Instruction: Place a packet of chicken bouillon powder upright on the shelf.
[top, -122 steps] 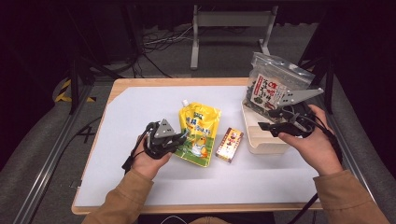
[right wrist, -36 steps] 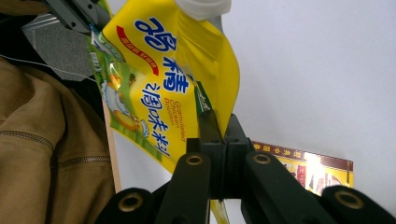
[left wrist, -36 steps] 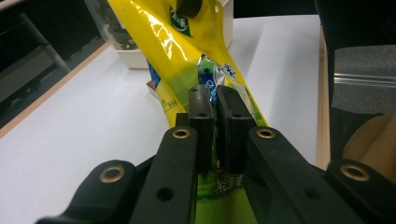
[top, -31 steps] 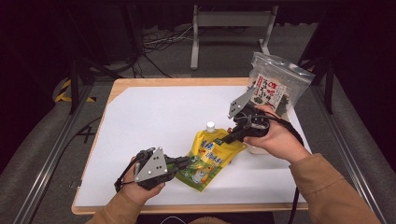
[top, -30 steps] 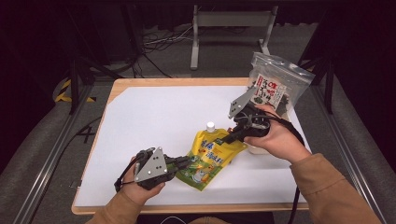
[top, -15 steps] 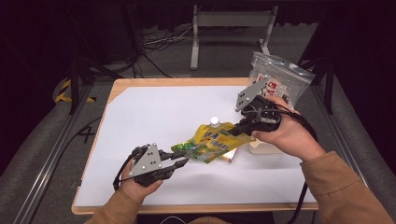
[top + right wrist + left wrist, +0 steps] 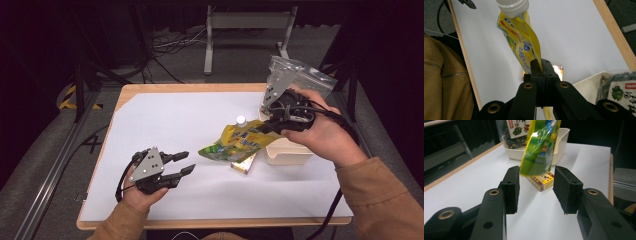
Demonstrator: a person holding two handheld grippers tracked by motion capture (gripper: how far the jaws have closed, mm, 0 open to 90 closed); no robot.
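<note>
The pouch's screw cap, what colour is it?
White. The cap tops the yellow pouch, clearest in the right gripper view.

A glossy yellow-green plastic-film pouch [image 7: 236, 144] with a smooth white plastic screw cap [image 7: 241, 119] is seen, its film crinkled and reflective. The jaws are faced with matt black plastic pads [image 7: 511, 188], set with brass-coloured rivets [image 7: 494, 192]. The table is covered by a smooth matt white sheet [image 7: 165, 125] edged in pale wood [image 7: 190, 88], and a matt cream plastic bin [image 7: 287, 154] and a glossy printed cardboard box [image 7: 541, 180] are seen.
</note>
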